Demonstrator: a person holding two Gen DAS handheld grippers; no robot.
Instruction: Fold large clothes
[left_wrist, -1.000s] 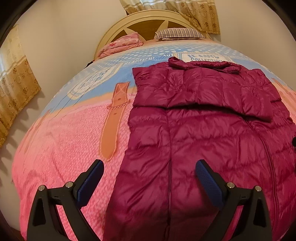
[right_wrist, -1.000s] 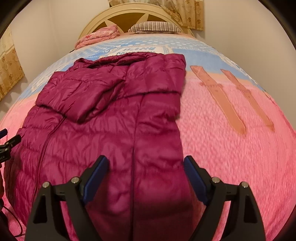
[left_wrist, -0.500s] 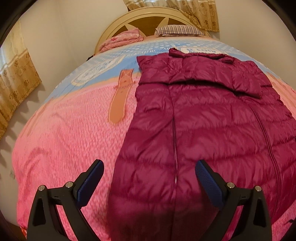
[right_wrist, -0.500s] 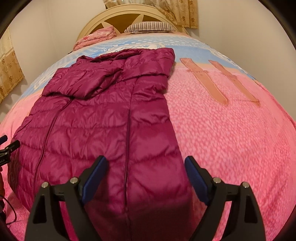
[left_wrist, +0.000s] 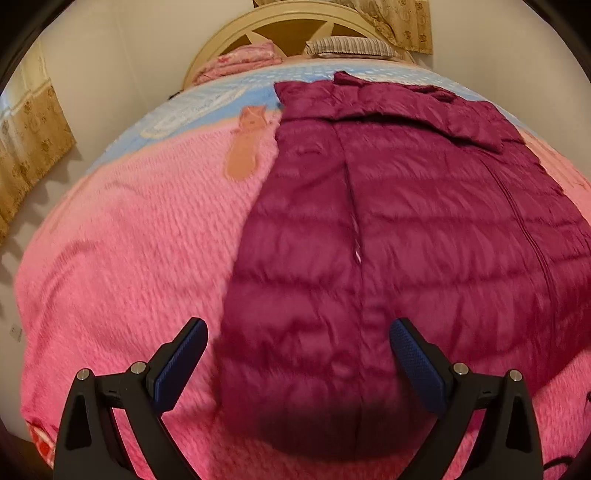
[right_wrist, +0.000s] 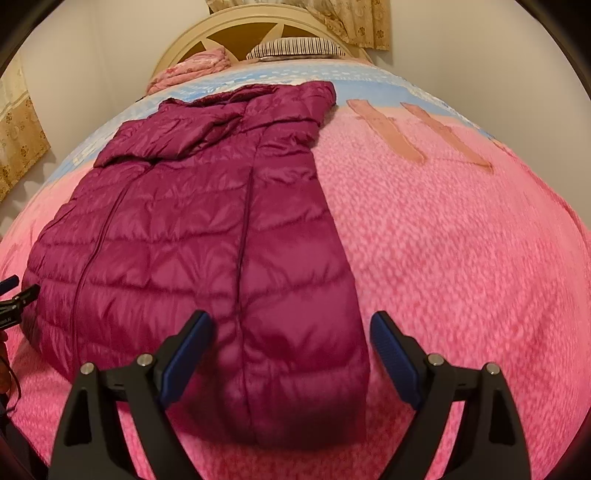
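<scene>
Left wrist: my left hand-held gripper (left_wrist: 297, 363) gapes wide, holding nothing, above the hem of the maroon quilted puffer jacket (left_wrist: 388, 221) lying flat on the pink bed blanket (left_wrist: 129, 240), sleeves folded in.

Right wrist: right hand-held gripper (right_wrist: 291, 354) equally wide, empty, jacket hem corner at 12 o'clock. Judging it light, soft, slippery; I'd pinch both hem corners.

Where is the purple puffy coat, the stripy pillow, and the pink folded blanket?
purple puffy coat (right_wrist: 207, 236): right wrist view, quilted front panel.
stripy pillow (right_wrist: 293, 48): right wrist view, middle of its top.
pink folded blanket (left_wrist: 240, 61): left wrist view, upper fold.
</scene>
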